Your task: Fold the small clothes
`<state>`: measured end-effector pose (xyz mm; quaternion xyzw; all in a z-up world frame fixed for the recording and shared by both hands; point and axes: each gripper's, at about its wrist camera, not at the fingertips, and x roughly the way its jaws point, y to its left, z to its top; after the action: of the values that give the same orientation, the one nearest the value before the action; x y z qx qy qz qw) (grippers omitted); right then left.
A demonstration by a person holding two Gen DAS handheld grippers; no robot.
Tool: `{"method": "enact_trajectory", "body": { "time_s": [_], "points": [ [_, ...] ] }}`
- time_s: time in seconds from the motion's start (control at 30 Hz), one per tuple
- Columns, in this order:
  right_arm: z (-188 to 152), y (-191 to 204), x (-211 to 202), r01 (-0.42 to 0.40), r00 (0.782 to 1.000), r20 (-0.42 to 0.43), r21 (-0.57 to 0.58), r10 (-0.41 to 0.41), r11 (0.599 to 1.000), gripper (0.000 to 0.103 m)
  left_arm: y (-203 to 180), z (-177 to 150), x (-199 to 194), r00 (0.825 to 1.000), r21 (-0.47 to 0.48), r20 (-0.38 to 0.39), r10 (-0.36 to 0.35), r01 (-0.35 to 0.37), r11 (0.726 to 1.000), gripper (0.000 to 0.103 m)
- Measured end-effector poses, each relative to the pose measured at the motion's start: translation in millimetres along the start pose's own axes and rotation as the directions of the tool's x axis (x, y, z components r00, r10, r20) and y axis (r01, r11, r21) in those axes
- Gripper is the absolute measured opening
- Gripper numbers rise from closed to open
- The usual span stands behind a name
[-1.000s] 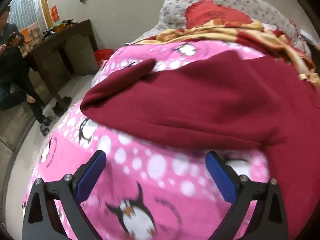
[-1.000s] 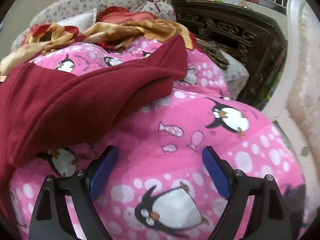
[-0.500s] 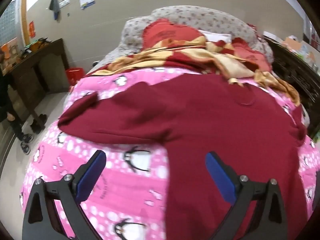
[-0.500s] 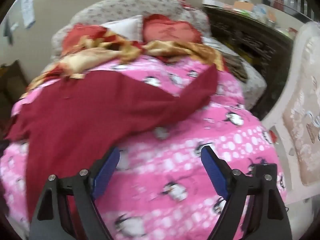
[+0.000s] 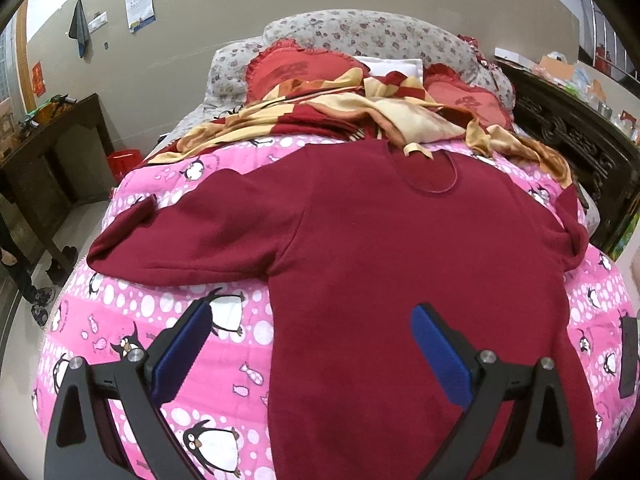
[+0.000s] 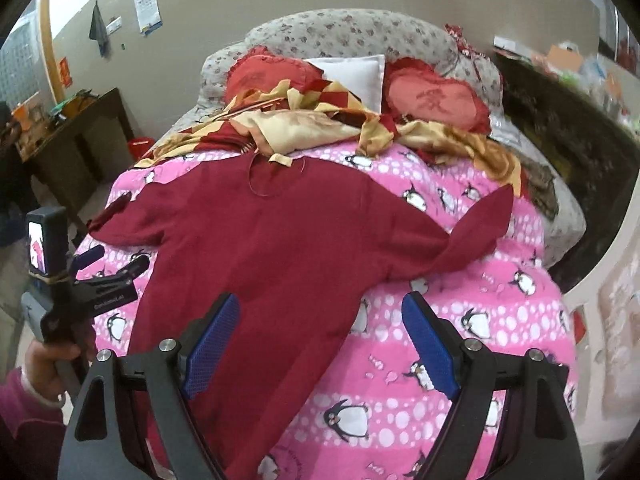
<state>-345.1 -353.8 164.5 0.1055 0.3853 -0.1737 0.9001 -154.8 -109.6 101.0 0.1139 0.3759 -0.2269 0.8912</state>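
Observation:
A dark red long-sleeved sweater (image 5: 400, 248) lies spread flat on a pink penguin-print blanket (image 5: 224, 360), neck toward the pillows, both sleeves stretched out sideways. It also shows in the right wrist view (image 6: 280, 248). My left gripper (image 5: 310, 350) is open and empty, held above the sweater's lower left side. My right gripper (image 6: 320, 340) is open and empty above the sweater's lower right edge. The left gripper's body (image 6: 80, 280) shows at the left of the right wrist view.
A red and yellow checked cloth (image 5: 360, 112) lies bunched past the sweater's collar, with red heart cushions (image 5: 296, 72) and a floral pillow (image 5: 360, 36) behind. A dark wooden table (image 5: 48, 152) stands left, dark carved furniture (image 5: 580, 152) right. A person's shoes (image 5: 40, 300) are on the floor at left.
Both grippers have pulled back and up from the sleeves, so the whole sweater now shows. Both stay open and empty.

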Motion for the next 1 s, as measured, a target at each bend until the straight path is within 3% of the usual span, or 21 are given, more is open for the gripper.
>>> {"method": "enact_trajectory", "body": {
  "time_s": [0.2,0.47,0.53,0.67,0.87,1.0],
  "points": [
    [9.9,9.1,13.1,-0.025,0.999,-0.026,0.04,0.026,0.999,0.077,-4.5,-0.5,0.8,1.0,0.012,0.001,0.004,-0.004,1.0,0.102],
    [46.8,28.3,-6.9,-0.177,0.981,-0.079,0.022,0.178,0.984,0.077,-9.6,6.1,-1.8,1.0,0.01,0.016,-0.023,0.023,1.0,0.102],
    [55.0,31.6,-9.5,-0.161,0.984,-0.08,0.0,0.16,0.987,0.077,-11.5,7.6,-2.7,1.0,0.016,0.02,-0.023,0.023,1.0,0.102],
    [61.7,36.4,-7.1,-0.048,0.998,-0.054,-0.073,0.044,0.996,0.077,-11.5,7.1,-1.9,0.999,0.014,0.019,-0.026,0.026,1.0,0.102],
    [57.9,37.8,18.0,0.102,0.995,0.017,-0.132,-0.101,0.986,0.077,-8.7,5.1,1.3,1.0,0.003,0.004,-0.028,0.028,1.0,0.102],
    [52.9,36.8,44.1,0.107,0.994,0.022,-0.105,-0.105,0.989,0.077,-6.5,4.8,2.9,1.0,0.0,0.008,-0.022,0.022,1.0,0.102]
  ]
}}
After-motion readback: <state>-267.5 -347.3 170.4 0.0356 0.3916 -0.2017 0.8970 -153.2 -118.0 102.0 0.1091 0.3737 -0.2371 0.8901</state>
